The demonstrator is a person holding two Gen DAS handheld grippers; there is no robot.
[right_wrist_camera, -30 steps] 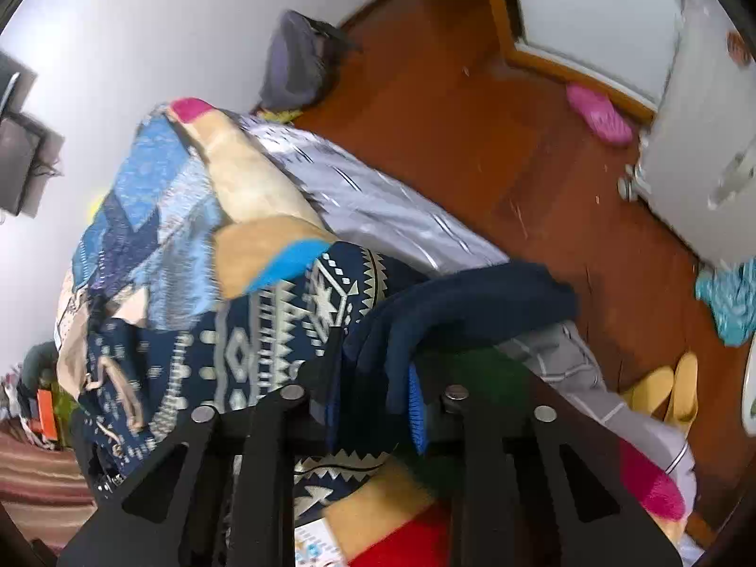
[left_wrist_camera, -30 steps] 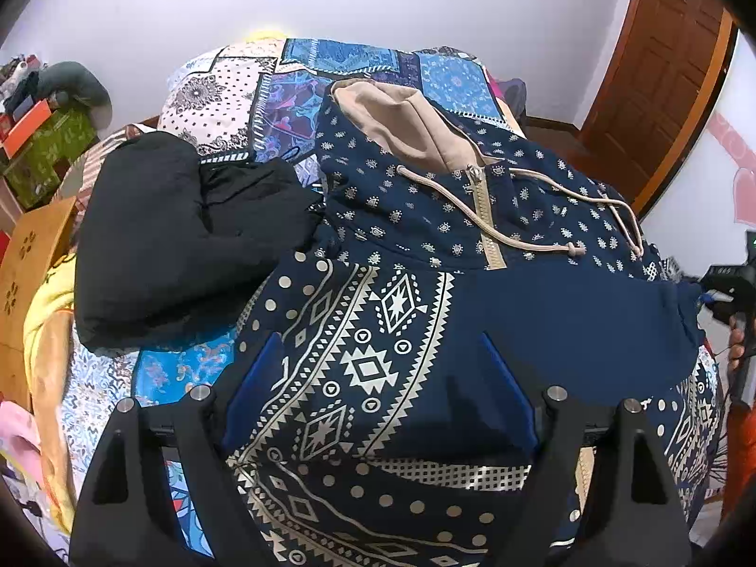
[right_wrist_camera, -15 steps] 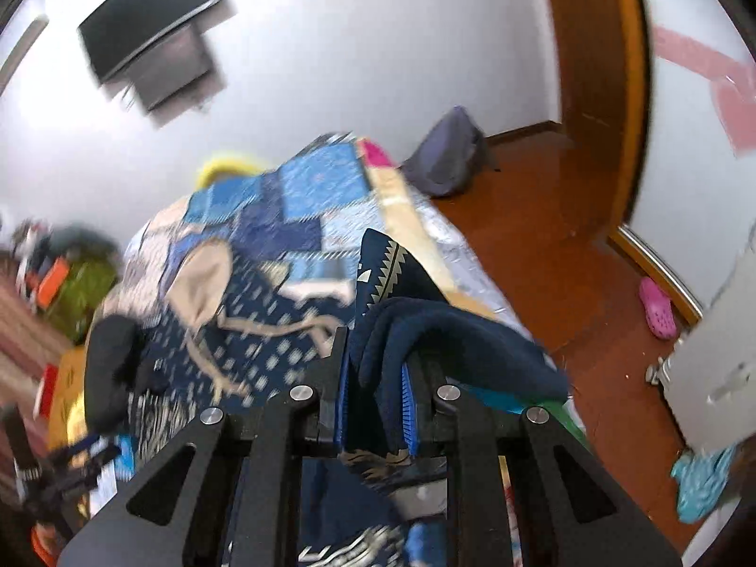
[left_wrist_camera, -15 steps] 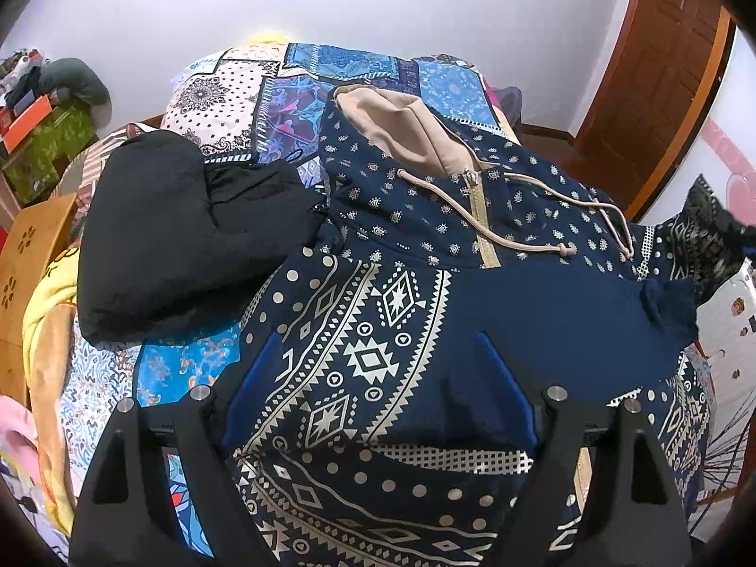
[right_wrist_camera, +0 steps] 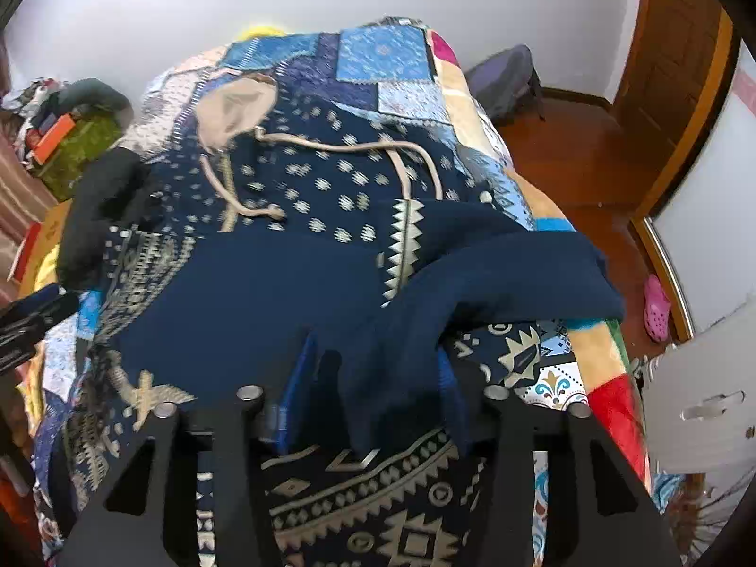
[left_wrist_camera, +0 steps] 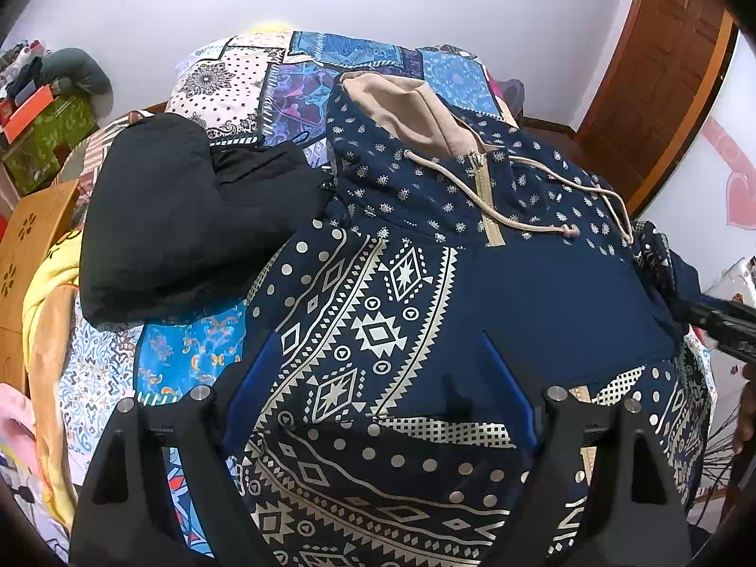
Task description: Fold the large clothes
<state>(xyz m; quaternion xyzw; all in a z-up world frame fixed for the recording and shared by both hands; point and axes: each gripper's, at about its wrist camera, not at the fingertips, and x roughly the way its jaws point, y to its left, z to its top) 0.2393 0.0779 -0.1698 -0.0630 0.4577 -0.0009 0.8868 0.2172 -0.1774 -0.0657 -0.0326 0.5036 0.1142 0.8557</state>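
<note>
The left gripper (left_wrist_camera: 378, 397) hangs over the near hem of the hoodie (left_wrist_camera: 472, 293), its jaws wide with only flat cloth below them; nothing is pinched, and it sits where it did a second ago. The right gripper (right_wrist_camera: 373, 387) has its jaws partly apart, having just been opening: a second ago they were clamped on the sleeve (right_wrist_camera: 496, 274), and now the blue pads (right_wrist_camera: 295, 392) stand off the cloth on the left side, while the navy cuff still lies loosely between them. The sleeve, which was lifted off the right edge of the bed (right_wrist_camera: 595, 345) before, now drapes leftward across the hoodie's chest, its far part running to the right shoulder. The view itself has rolled upright since then.

The hoodie lies face up along the bed, hem near, hood (left_wrist_camera: 406, 104) far, with the tan drawstring (left_wrist_camera: 519, 222) looped over the dotted yoke. From the left view, the right gripper shows as a dark bar at the right edge, just past the hoodie's side. A black garment (left_wrist_camera: 179, 217) lies to the left, touching the hoodie's shoulder. Farther off, the patchwork quilt (left_wrist_camera: 293, 75) runs to the white wall.
</note>
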